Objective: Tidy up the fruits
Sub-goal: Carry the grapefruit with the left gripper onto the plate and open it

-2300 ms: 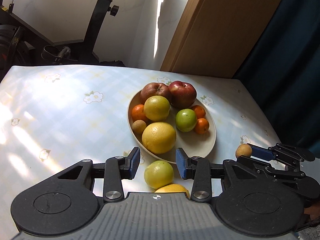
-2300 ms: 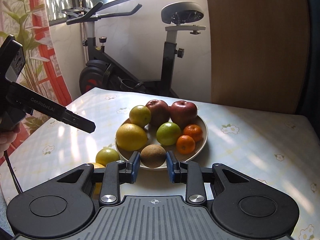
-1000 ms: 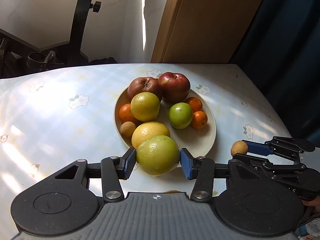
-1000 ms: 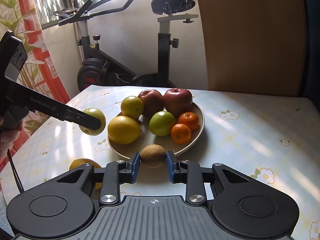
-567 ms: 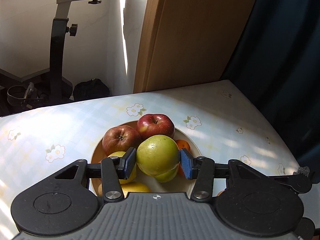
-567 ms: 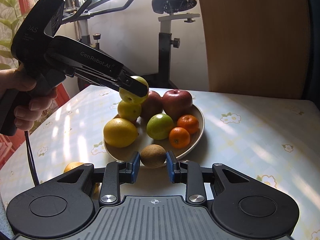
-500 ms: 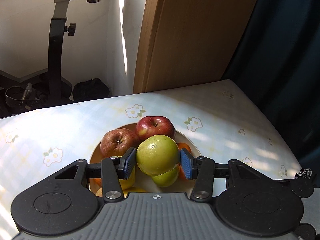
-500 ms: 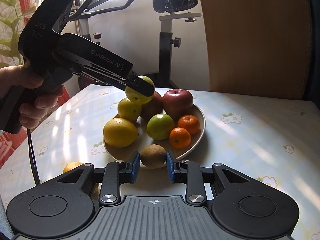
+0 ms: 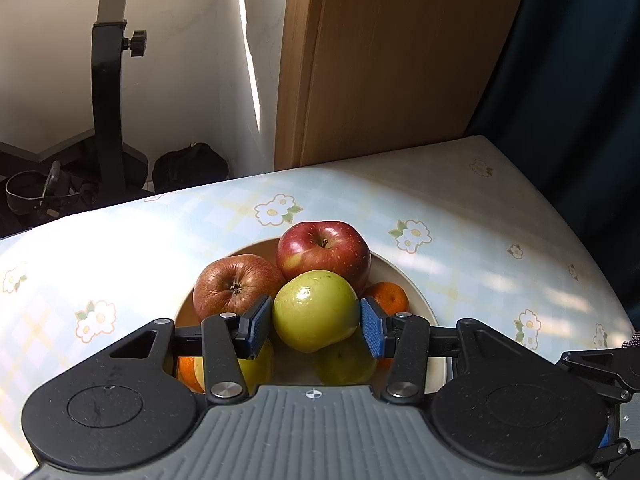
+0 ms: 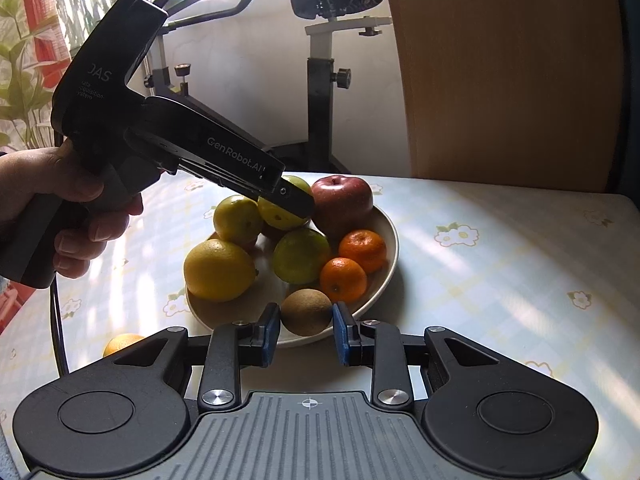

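Fruit fills most of the beige plate on the flowered counter. In the left wrist view, the left claw is closed on a yellow-green apple: both blue pads press its sides, and it hangs at the centre of the frame, above the plate and in front of 2 red apples. In the right wrist view the same claw comes from the upper left, held by a hand, with the apple over the back of the plate, close to a red apple.

The right claw is at its narrowest and grips a brown kiwi between its pads, at the lower centre of that frame, over the near rim of the plate. Whether the kiwi touches the plate I cannot tell.

On the plate lie a large lemon at left, a smaller yellow fruit behind it, a green apple in the middle and 2 mandarins at right. 1 orange fruit lies on the counter at lower left, outside the plate and partly hidden by the claw body.
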Tool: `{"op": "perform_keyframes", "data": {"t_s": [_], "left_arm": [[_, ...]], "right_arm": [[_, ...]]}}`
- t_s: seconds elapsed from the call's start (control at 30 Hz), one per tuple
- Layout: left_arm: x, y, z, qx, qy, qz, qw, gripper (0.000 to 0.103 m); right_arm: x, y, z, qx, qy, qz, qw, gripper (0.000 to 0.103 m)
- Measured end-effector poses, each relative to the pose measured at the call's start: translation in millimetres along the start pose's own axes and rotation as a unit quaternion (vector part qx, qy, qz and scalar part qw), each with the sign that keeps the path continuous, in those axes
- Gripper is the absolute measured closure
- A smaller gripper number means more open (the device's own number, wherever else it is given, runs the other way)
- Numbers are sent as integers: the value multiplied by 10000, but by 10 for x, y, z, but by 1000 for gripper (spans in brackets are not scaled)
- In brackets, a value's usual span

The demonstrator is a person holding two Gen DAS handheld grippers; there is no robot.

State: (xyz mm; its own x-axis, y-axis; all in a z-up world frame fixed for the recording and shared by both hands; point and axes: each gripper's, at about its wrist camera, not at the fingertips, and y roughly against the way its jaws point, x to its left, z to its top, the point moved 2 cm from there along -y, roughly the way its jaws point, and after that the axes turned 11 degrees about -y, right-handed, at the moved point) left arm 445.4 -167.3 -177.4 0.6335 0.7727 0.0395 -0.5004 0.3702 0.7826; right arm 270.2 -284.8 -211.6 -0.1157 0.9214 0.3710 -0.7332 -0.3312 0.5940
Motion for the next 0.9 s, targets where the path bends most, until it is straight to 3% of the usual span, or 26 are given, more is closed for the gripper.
{"op": "perform_keyframes", "data": {"t_s": [0.1, 0.5, 0.7, 0.9], "left_arm": [[42, 22, 9, -70, 140, -120, 9998, 51], [154, 347, -73, -484, 311, -39, 9983, 51], [324, 501, -178, -648, 560, 112, 9963, 51], [437, 550, -267, -670, 756, 172, 9947, 51]], "right_arm": [[-14, -34, 17, 5, -8, -28, 10000, 77], [131, -270, 258, -88, 421, -118, 9990, 77], [104, -455, 467, -208, 551, -500, 9970, 77], [109, -648, 519, -34, 680, -652, 9955, 77]]}}
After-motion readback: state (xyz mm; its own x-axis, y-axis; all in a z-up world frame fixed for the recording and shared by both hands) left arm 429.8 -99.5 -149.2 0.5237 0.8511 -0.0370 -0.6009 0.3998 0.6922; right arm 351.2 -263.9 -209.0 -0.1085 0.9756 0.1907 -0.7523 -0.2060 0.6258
